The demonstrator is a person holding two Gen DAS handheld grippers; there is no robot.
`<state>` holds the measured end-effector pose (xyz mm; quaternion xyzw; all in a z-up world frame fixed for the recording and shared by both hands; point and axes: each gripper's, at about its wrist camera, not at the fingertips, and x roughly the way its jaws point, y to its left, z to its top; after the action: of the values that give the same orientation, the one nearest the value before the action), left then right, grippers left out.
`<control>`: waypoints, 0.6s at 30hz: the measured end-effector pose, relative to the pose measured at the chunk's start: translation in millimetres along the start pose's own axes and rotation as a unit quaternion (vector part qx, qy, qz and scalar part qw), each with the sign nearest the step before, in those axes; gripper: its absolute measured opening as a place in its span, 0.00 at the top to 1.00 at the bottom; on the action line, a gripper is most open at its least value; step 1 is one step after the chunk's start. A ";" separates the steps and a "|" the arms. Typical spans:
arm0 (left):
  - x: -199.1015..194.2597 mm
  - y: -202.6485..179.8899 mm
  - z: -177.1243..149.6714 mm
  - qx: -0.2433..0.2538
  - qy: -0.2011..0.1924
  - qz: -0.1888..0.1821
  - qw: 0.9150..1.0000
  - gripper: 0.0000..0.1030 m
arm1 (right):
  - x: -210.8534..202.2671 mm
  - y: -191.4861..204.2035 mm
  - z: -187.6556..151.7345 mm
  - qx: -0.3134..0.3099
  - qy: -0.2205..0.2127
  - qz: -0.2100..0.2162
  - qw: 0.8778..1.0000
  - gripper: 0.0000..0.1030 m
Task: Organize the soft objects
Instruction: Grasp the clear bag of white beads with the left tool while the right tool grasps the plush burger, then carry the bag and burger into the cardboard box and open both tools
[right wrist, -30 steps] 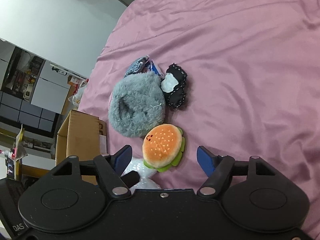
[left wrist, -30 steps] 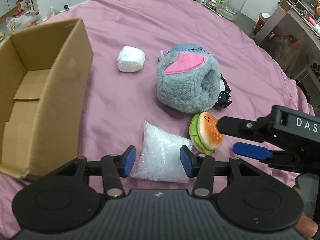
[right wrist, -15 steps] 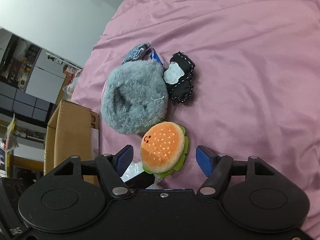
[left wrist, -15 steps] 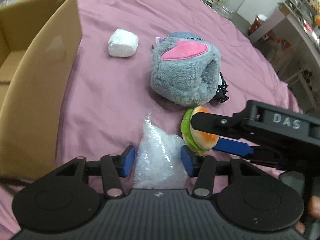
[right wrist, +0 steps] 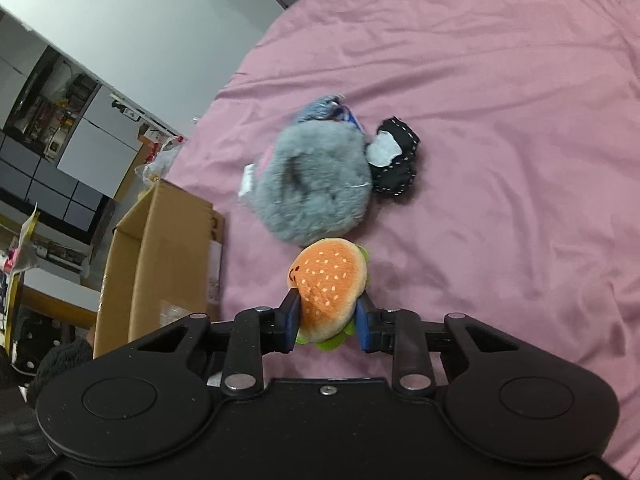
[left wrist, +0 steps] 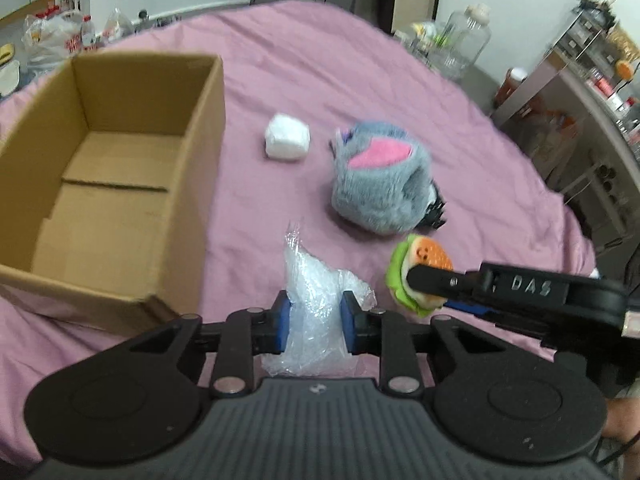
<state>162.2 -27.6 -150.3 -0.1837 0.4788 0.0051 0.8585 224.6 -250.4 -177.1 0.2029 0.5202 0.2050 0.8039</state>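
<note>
My left gripper (left wrist: 314, 318) is shut on a crumpled clear plastic bag (left wrist: 316, 300), lifted off the pink bedsheet. My right gripper (right wrist: 326, 322) is shut on a plush burger (right wrist: 328, 284); the left wrist view shows the burger (left wrist: 416, 268) too, pinched in the right gripper (left wrist: 430, 288) at the right. A grey furry plush (left wrist: 380, 186) with a pink patch lies beyond, with a small black-and-white soft item (right wrist: 394, 160) tucked against it. A white soft lump (left wrist: 287, 143) sits farther back. An open cardboard box (left wrist: 100, 184) stands at the left, nothing inside it.
The pink sheet (right wrist: 500, 100) covers the whole bed. The box (right wrist: 160, 264) is left of the burger in the right wrist view. A glass jar (left wrist: 466, 46), shelves and bags stand off the bed's far and right sides.
Both grippers have closed: the left on the plastic bag, the right on the burger. Both items have risen off the sheet, and the left view has swung toward the box.
</note>
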 end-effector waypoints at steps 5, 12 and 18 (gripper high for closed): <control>-30.5 10.0 3.5 -0.003 -0.028 -0.013 1.000 0.76 | -18.7 16.5 -5.6 -0.002 -0.013 -0.005 1.000 0.73; -61.0 29.4 13.2 -0.011 -0.059 -0.020 0.998 0.76 | -39.8 48.5 -9.5 -0.013 -0.040 -0.008 0.999 0.73; -77.0 50.7 18.1 -0.021 -0.074 -0.027 0.997 0.76 | -49.4 75.3 -9.0 -0.026 -0.057 -0.004 0.998 0.73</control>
<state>126.0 38.3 -94.0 -0.2137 0.4084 0.0058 0.8874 188.9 -213.3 -102.6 0.1910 0.4691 0.2034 0.8379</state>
